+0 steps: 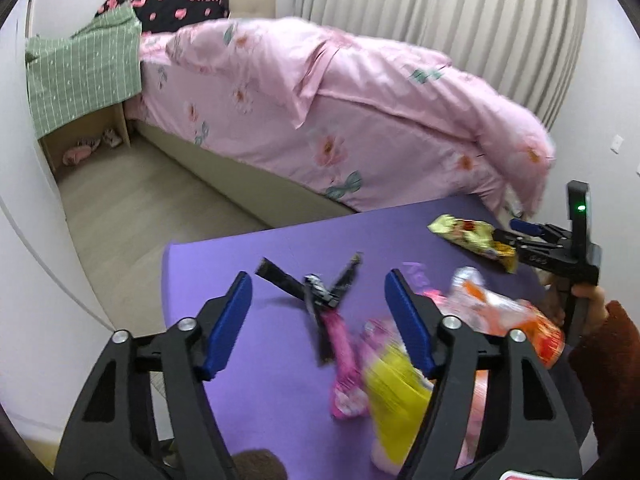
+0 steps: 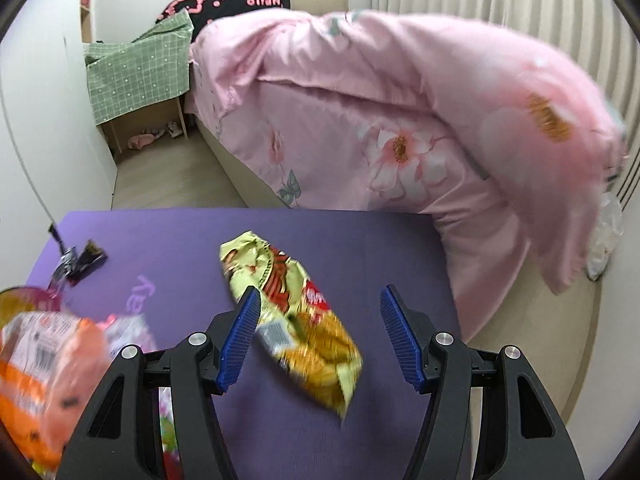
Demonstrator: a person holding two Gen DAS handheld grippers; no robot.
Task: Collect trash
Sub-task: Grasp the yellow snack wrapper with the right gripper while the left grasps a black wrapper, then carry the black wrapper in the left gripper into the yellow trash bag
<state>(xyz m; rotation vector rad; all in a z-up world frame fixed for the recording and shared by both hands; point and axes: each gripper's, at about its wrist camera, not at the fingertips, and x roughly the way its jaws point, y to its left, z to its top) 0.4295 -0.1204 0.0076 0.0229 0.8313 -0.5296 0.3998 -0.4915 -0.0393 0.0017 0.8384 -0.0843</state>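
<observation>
Both grippers are being held spread: R gripper (image 2: 320,332) around yellow chip bag (image 2: 292,312) near mat (image 2: 360,240) far edge; L gripper (image 1: 320,320) over black wrappers (image 1: 316,288).

The black pillow (image 2: 236,2) at the head of the bed carries pink lettering seen upside down — "HELLO" reads fairly clearly, and a second word beside it looks like "KITTY" but is too small to be sure. The purple mat (image 2: 160,240) bears pale printed letters, cut off and turned, not legible. A barcode label shows on the yellow-green snack bag (image 2: 280,280) and another on the orange wrapper (image 2: 44,352) — the digits and brand names are blurred
</observation>
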